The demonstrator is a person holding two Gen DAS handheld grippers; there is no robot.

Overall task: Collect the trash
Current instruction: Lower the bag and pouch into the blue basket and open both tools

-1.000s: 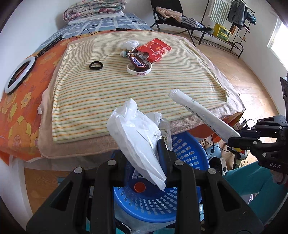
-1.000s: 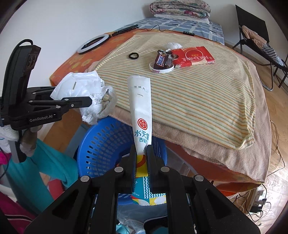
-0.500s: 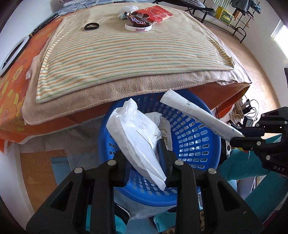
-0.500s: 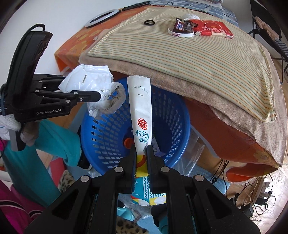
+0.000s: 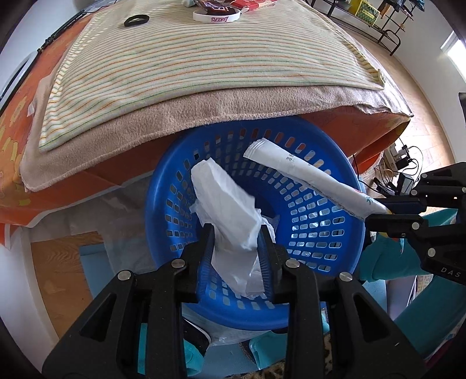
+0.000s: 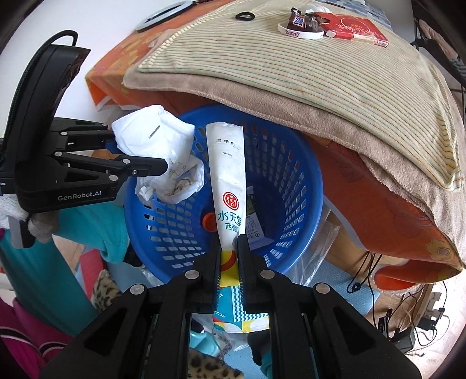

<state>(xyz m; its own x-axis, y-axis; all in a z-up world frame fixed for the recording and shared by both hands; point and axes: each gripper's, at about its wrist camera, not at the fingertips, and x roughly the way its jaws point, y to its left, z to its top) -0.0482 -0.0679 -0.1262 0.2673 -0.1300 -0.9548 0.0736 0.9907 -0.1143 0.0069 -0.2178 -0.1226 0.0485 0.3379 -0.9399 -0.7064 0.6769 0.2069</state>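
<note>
The left gripper (image 5: 236,230) points steeply down over a blue basket (image 5: 335,253); a crumpled white plastic bag (image 5: 230,210) sits between its fingers, which are opening, though the pads are against the bag's sides at this moment. Seen from the right wrist camera, the bag (image 6: 157,140) bulges out past the left gripper's (image 6: 139,151) black fingers and hangs over the near-left part of the basket rim (image 6: 314,180).

The right gripper (image 6: 227,243) is nearly closed, pinching the lower end of a long white wet-wipe packet (image 6: 228,175) with a red round mark and blue-green printing. The packet stands up from the fingers and reaches across the basket's mouth. From the left wrist camera the same packet (image 5: 303,177) lies slantwise over the right half of the basket, held by the right gripper (image 5: 375,211) at the edge.

Inside the basket, beyond the right gripper's tips, lie an orange bottle cap (image 6: 208,221) and a flat printed packet (image 6: 254,224) on the slotted floor.

Farther out, above the basket, a striped cloth (image 6: 305,58) covers a bed. On it rest a white wristband (image 6: 300,33) with a chocolate bar wrapper (image 6: 303,22), a red box (image 6: 355,29) and a black hair tie (image 6: 244,16).
</note>
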